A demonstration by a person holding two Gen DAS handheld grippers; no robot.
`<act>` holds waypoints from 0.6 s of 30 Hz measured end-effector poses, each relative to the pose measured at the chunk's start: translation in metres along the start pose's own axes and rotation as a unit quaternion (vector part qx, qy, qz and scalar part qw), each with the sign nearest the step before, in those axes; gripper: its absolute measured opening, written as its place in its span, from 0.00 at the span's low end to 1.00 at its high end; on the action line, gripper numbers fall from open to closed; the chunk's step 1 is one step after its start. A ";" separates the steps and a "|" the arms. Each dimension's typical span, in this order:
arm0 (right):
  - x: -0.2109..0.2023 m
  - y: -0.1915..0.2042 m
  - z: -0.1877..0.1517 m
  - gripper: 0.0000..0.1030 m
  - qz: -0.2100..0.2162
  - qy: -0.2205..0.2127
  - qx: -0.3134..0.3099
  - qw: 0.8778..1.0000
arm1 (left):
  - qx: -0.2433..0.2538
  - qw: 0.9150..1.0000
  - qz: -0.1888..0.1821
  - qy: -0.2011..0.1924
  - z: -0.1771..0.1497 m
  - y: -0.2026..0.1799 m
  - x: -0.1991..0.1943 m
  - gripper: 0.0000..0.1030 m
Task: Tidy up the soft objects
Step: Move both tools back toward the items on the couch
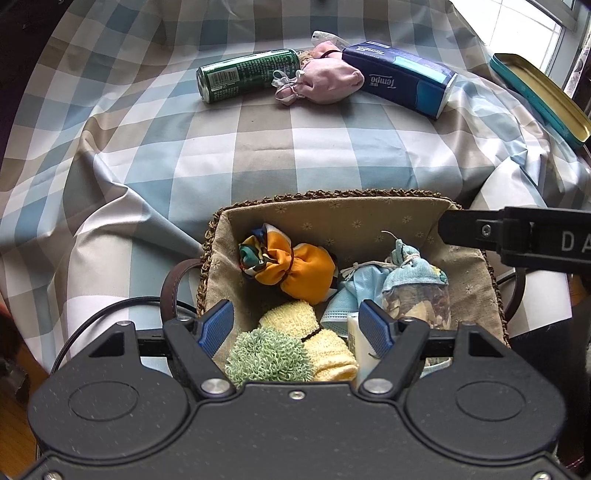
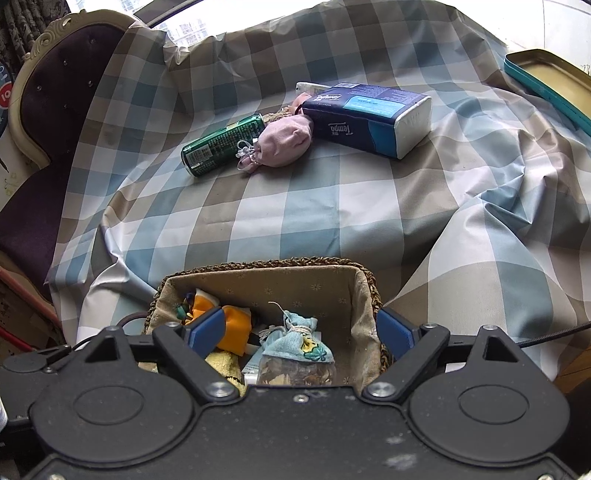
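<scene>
Woven, cloth-lined, the basket [image 1: 373, 218] sits below us with the orange pouch [image 1: 295, 271] and pale blue sachet [image 2: 295, 341] inside. We hold both the left gripper [image 1: 297, 323] and right gripper [image 2: 299, 328] unclenched, empty. Well beyond, the pink pouch [image 1: 332, 83] lies between the green can [image 1: 247, 74] and tissue pack [image 2: 373, 116].

The tin [image 1: 543, 96] is cut off by the right edge in both views. The white item [image 1: 327, 36] behind the pink pouch [image 1: 328, 83] is mostly hidden; its type cannot be determined. The tissue pack [image 2: 369, 118] covers part of the second pink item [image 2: 300, 99]. In the basket [image 1: 332, 214], the left gripper body hides the lower ends of the green cloth [image 1: 267, 356] and the yellow cloth [image 1: 321, 347]. The white tube [image 1: 356, 332] sits partly behind one blue pad [image 1: 375, 326]. The right gripper body hides the near basket wall. The can [image 1: 245, 74] label print is too small to read. The chair [image 2: 48, 103] is cut off at the left edge.
</scene>
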State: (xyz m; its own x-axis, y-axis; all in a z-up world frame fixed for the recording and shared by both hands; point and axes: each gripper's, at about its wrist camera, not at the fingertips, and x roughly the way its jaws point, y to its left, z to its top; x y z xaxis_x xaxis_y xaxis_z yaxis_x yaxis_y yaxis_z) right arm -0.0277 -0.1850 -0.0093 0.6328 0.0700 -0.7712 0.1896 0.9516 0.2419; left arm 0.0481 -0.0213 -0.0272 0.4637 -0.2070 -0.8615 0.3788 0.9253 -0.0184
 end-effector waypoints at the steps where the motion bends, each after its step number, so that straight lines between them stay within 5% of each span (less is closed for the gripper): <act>1: 0.002 0.000 0.003 0.86 -0.001 0.001 -0.001 1.000 | 0.001 1.000 0.000 -0.001 0.003 0.000 0.000 0.68; 18: 0.031 0.003 0.072 0.89 -0.012 -0.037 -0.028 0.999 | 0.008 1.000 0.002 -0.028 0.071 0.011 0.018 0.68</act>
State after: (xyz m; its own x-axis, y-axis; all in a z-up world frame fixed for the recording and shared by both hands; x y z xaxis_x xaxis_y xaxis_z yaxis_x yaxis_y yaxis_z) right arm 0.0472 -0.2016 0.0099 0.6831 0.0263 -0.7298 0.1642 0.9682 0.1887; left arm 0.1174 -0.0369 -0.0068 0.5098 -0.2213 -0.8313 0.3899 0.9208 -0.0060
